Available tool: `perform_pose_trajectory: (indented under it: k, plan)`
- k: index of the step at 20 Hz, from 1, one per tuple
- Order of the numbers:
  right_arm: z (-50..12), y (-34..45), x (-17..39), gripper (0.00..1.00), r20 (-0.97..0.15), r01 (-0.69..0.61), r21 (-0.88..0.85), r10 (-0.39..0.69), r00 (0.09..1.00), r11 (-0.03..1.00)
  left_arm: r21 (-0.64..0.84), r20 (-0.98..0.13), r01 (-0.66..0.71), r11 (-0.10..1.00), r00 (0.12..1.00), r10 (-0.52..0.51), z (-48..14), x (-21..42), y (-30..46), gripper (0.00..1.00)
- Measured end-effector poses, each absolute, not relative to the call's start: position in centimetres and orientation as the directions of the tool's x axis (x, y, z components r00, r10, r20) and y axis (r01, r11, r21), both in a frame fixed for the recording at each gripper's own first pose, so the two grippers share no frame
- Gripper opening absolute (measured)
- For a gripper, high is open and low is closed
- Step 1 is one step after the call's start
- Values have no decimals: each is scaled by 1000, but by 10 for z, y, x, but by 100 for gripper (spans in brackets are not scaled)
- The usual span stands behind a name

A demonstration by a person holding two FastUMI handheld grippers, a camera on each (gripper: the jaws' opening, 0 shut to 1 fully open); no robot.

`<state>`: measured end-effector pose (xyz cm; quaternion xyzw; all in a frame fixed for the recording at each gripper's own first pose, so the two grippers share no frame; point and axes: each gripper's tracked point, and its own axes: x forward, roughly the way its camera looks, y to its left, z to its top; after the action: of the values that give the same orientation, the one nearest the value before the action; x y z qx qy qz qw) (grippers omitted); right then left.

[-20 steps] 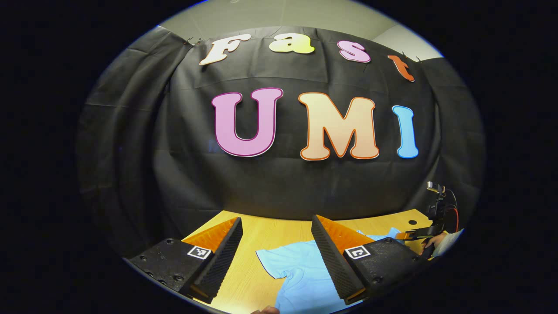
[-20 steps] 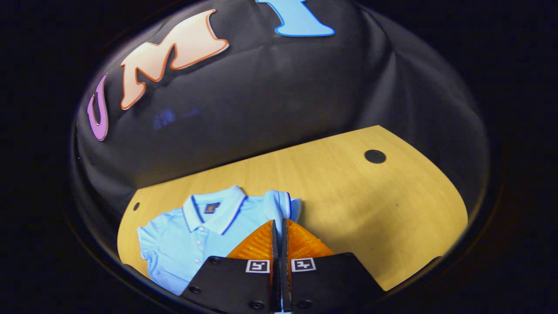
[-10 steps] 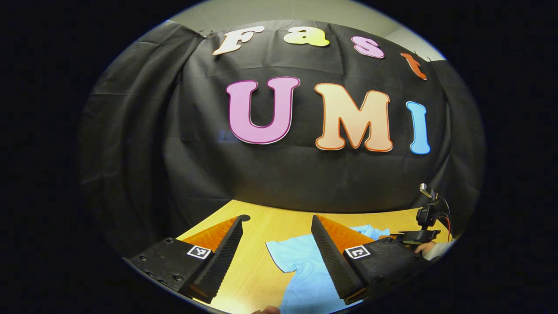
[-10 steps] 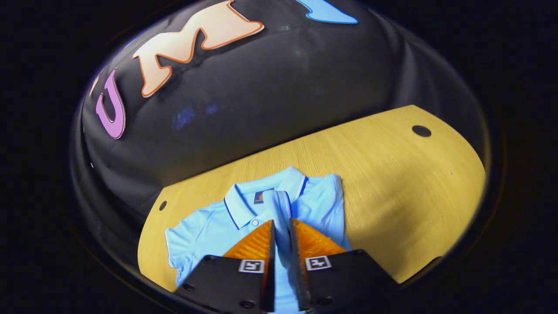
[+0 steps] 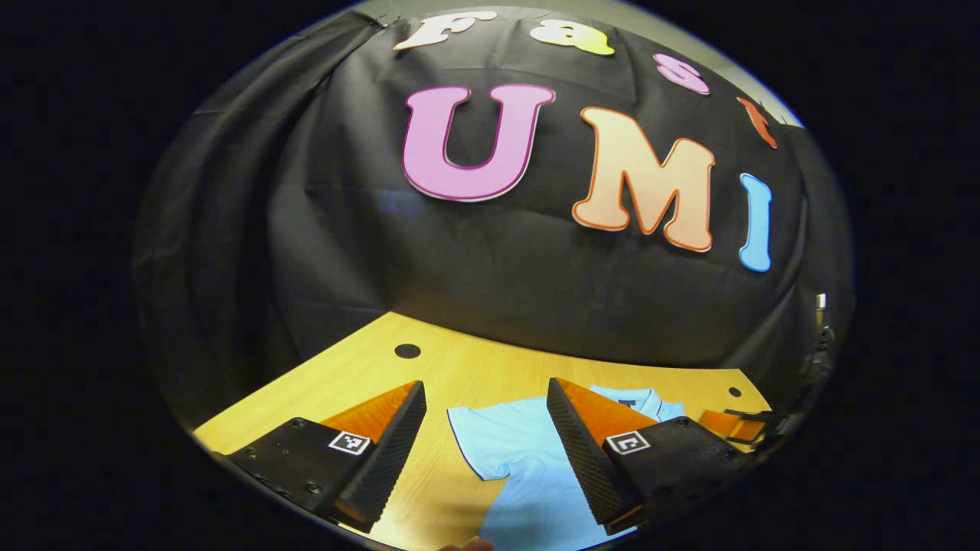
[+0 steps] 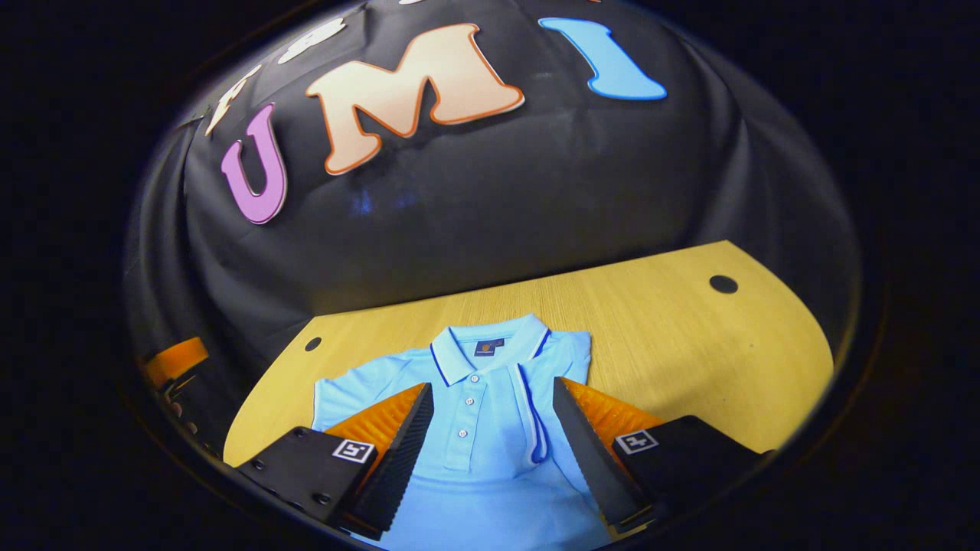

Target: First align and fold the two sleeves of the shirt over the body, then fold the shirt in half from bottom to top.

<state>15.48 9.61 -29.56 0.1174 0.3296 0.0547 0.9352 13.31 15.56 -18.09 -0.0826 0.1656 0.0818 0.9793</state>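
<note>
Right gripper view: my right gripper is spread wide, holding nothing, poised over the shirt, which lies flat on the wooden table with its collar at 12 o'clock. Shirt's long axis runs 6 to 12, straight up between my fingers. Right sleeve lies folded over the body, its trimmed edge just inside my finger at 3 o'clock. A second ago these jaws were pinched on that sleeve; half a second ago they were cracking open over the collar; now released.

Left gripper view: my left gripper is also wide open and empty. Left sleeve still lies spread out flat, between my fingers toward 1 o'clock. View has tilted down since earlier, more table showing. Other gripper sits at 3 o'clock, partly cut off, hard to read.

Judgement: left sleeve is next, and my left gripper is the nearer one. Bottom fold not started.
</note>
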Motion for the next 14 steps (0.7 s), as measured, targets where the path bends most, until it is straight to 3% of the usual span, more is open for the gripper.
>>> perform_pose_trajectory:
  k: [2,3,7,8,14]
  plan:
    - [-278,88,138,93,-581,-47,219,169,796,975,-130,-377,-205,970,915,143,-206,147,161,95]
    - [-269,84,129,98,-575,-44,216,163,801,976,-128,-404,-207,970,904,140,-217,153,161,95]
    - [-243,76,100,98,-563,-24,244,162,811,969,-86,-488,-193,977,863,128,-268,177,161,95]
    - [-239,73,97,93,-560,-18,243,155,814,970,-87,-512,-176,981,852,107,-282,182,158,95]
    - [-238,59,76,98,-591,6,238,140,794,971,-96,-624,-227,969,772,119,-348,195,163,96]
